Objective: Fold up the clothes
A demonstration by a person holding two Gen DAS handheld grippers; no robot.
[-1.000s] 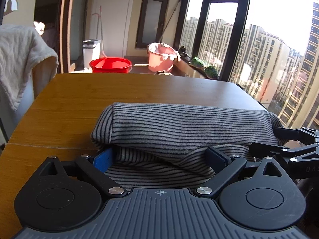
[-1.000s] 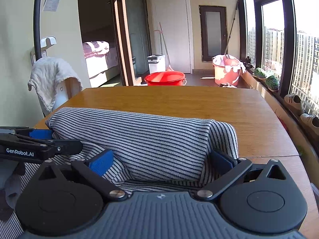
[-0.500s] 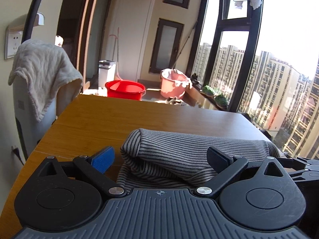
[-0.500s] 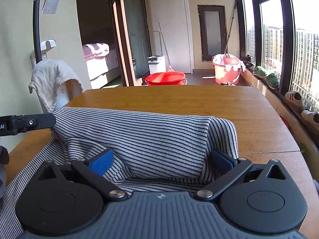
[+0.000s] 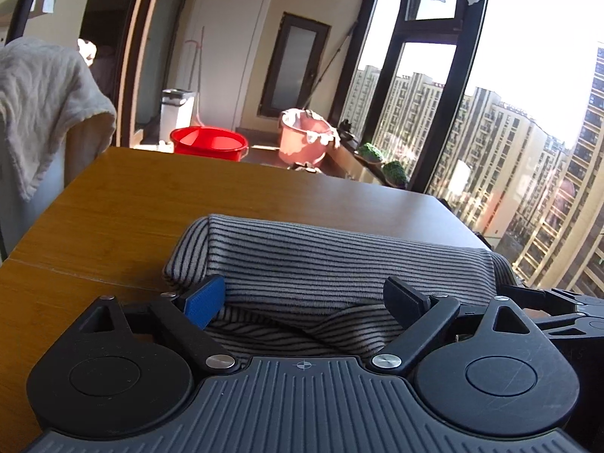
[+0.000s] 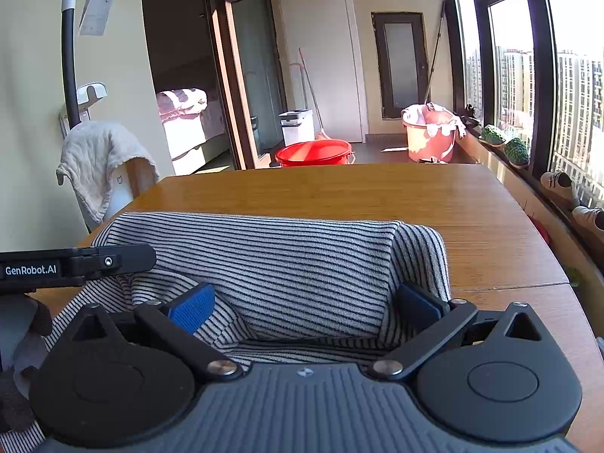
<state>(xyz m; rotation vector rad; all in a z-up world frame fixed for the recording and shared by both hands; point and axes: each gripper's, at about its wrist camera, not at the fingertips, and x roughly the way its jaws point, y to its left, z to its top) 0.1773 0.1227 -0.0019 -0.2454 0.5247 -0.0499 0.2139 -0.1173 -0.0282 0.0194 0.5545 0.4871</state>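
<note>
A grey and black striped garment (image 5: 332, 264) lies folded over on the wooden table (image 5: 158, 204), with a rolled fold on top. My left gripper (image 5: 304, 298) is open, its fingers on either side of the garment's near left part. My right gripper (image 6: 305, 304) is open around the garment's (image 6: 294, 264) near right part. The left gripper also shows at the left edge of the right wrist view (image 6: 75, 264). The right gripper shows at the right edge of the left wrist view (image 5: 558, 302).
A chair with a white towel (image 6: 102, 162) stands at the table's left side. A red basin (image 6: 313, 153), a pink bucket (image 6: 430, 132) and a white bin (image 6: 298, 126) stand on the floor beyond the table. Windows run along the right.
My left gripper lifted and pulled back half a second ago, then came back down close to the garment's left part. My right gripper has stayed almost still. The garment's left edge is more tucked.
</note>
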